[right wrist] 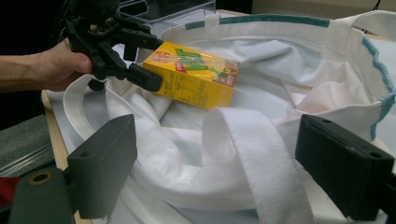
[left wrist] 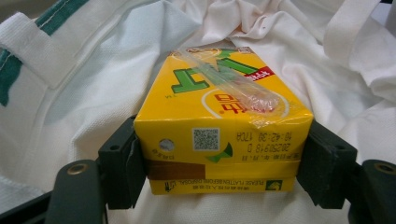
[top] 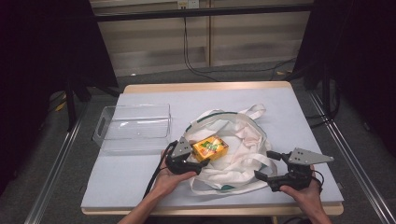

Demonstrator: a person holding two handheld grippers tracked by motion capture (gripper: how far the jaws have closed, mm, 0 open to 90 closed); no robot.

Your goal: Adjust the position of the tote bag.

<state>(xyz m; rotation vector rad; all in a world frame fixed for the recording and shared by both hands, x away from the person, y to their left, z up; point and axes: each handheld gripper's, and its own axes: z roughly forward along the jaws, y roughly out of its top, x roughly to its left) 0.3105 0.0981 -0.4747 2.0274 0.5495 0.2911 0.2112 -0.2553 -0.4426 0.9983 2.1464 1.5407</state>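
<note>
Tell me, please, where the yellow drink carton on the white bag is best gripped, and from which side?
Grip the yellow drink carton across its two narrow side walls near the end facing the left claw, which already clamps it there. Those walls are flat and parallel, and the straw taped on top stays clear. The white bag beneath is soft.

My left gripper (left wrist: 219,158) presses matt black plastic pads against a glossy yellow paperboard juice carton (left wrist: 219,135) with a clear plastic-wrapped straw. At frame centre, the tote bag (top: 233,154) is rough white woven cloth. Upper left, the tray (top: 133,126) is clear, shiny plastic.
</note>
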